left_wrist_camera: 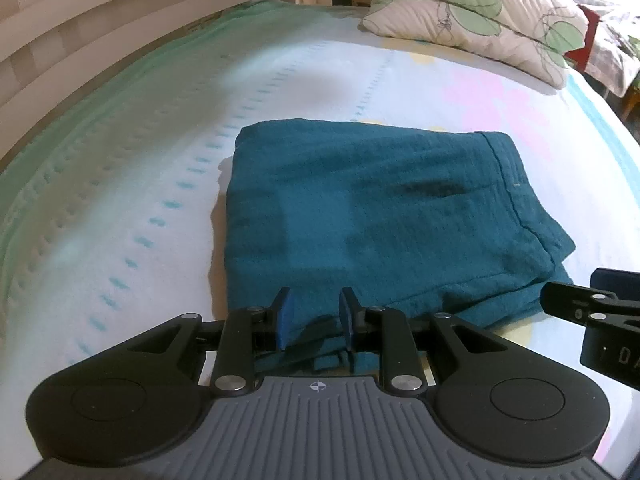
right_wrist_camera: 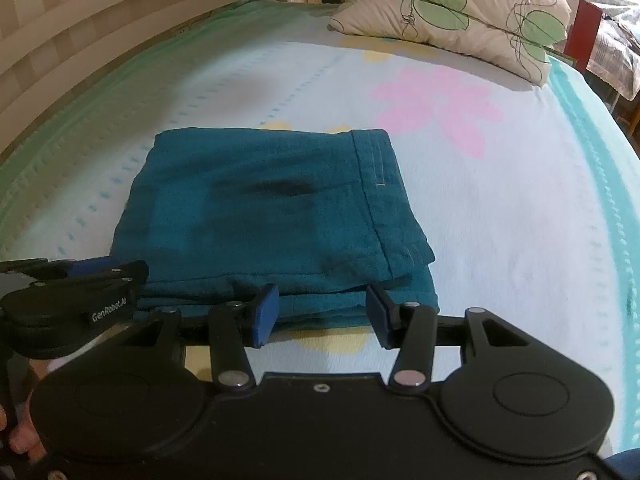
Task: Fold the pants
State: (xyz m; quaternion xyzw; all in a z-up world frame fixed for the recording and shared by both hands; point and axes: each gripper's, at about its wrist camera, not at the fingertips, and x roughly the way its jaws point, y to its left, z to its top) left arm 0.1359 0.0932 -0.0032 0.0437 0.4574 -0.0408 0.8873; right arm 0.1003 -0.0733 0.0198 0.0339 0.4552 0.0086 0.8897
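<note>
Teal pants [left_wrist_camera: 372,216] lie folded into a compact rectangle on the bed; they also show in the right wrist view [right_wrist_camera: 272,216], waistband at the right. My left gripper [left_wrist_camera: 316,320] is open at the near left edge of the stack, its blue pads either side of a bit of the lower layers, not pinching them. My right gripper [right_wrist_camera: 320,316] is open and empty at the near right edge of the stack. Each gripper shows at the edge of the other's view: the right one in the left wrist view [left_wrist_camera: 592,308], the left one in the right wrist view [right_wrist_camera: 80,280].
The bed has a pale sheet [right_wrist_camera: 500,216] with pastel flowers and a teal border. Two leaf-print pillows [right_wrist_camera: 452,12] lie at the far right. A slatted wooden headboard [left_wrist_camera: 100,20] runs along the left. More bedding [right_wrist_camera: 608,52] lies beyond the bed's right edge.
</note>
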